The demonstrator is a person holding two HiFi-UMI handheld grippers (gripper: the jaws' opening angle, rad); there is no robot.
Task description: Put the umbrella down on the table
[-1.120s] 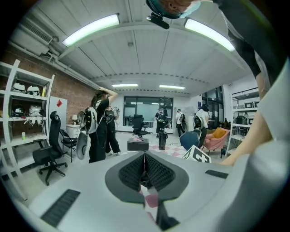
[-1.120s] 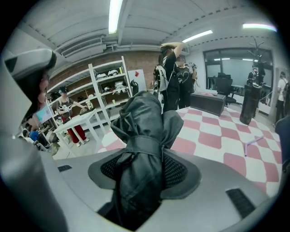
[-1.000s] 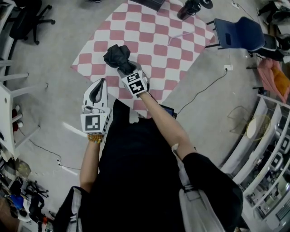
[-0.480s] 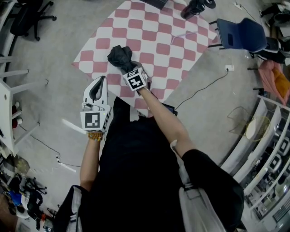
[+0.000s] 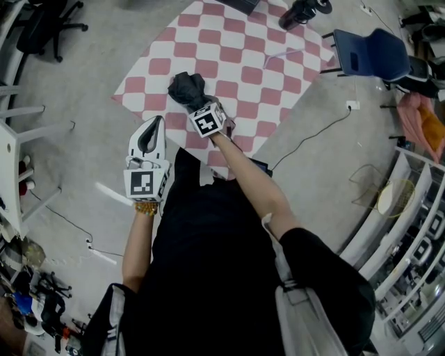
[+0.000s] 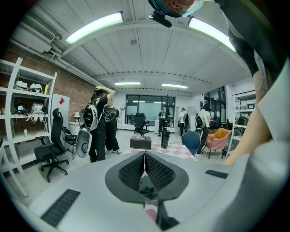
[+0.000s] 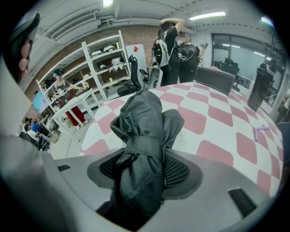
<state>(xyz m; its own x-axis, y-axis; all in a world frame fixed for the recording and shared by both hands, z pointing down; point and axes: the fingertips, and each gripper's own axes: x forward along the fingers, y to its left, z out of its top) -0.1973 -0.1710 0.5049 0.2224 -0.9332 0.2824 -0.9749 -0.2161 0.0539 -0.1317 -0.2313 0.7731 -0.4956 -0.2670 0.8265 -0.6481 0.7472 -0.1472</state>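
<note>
A folded black umbrella with a strap round it rests on the pink-and-white checked table, near its front left edge. My right gripper points steeply down at it from the near side. In the right gripper view the umbrella fills the gap of the right gripper, touching both mesh pads; the jaws are opening. My left gripper hangs over the floor, off the table's near left edge. Its jaws are shut and hold nothing, and in its own view the left gripper shows only a thin seam.
A blue chair stands right of the table and a black cylinder at its far corner. A cable runs over the floor at the right. A black office chair is far left. People stand beyond the table.
My right gripper has sunk and tipped further down, carrying the umbrella a little farther onto the table. The left gripper has stayed where it was.
</note>
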